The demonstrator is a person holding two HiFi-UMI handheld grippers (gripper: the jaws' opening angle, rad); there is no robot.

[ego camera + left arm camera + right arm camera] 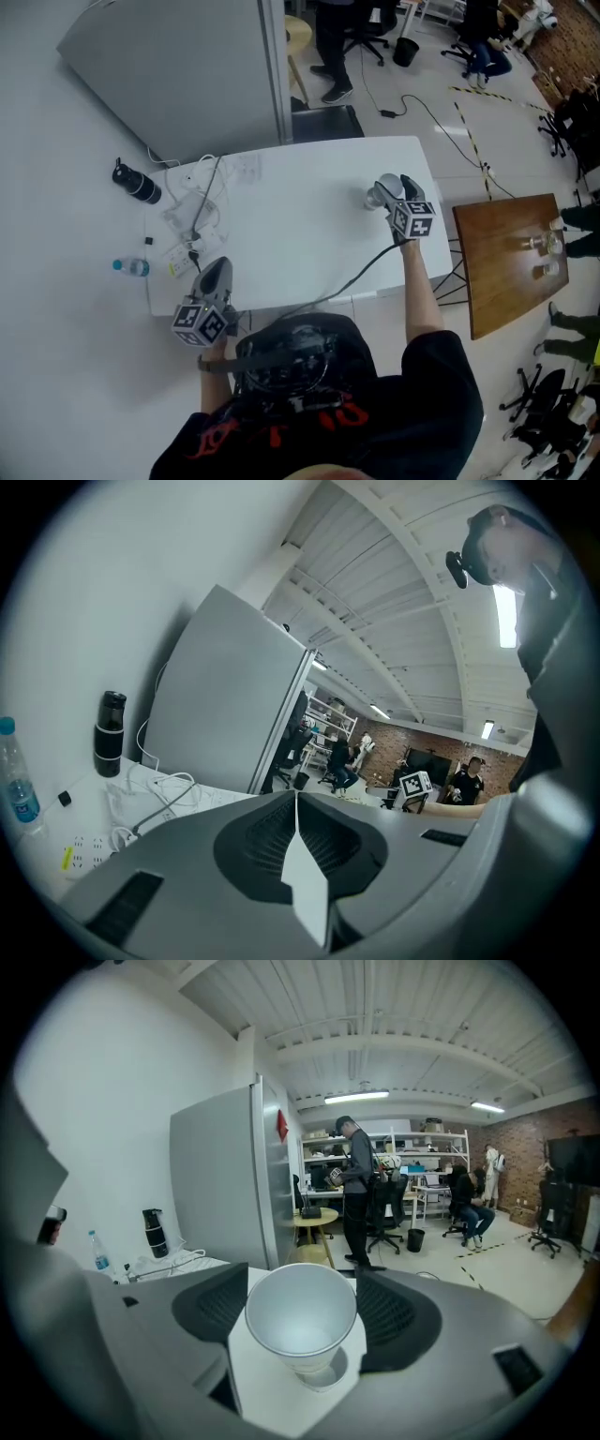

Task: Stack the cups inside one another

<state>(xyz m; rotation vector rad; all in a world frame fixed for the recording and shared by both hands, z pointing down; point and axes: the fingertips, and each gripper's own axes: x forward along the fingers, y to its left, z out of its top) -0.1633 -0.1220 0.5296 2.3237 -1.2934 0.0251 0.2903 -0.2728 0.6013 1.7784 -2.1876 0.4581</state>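
At the right end of the white table (300,244), my right gripper (394,190) is shut on a white paper cup (379,195). In the right gripper view the cup (300,1312) stands upright between the two dark pads with its open mouth up, and both pads touch its rim. My right gripper (302,1277) carries it above the tabletop. A smaller round rim (324,1373) shows just under the cup; I cannot tell what it is. My left gripper (217,269) hovers at the table's front left edge. Its jaws (296,801) are shut and hold nothing.
At the table's left end lie a black bottle (138,184), a small water bottle (131,267), white cables and a power strip (192,225). A grey partition (178,75) stands behind the table and a brown wooden table (511,258) to its right. A person (357,1190) stands beyond.
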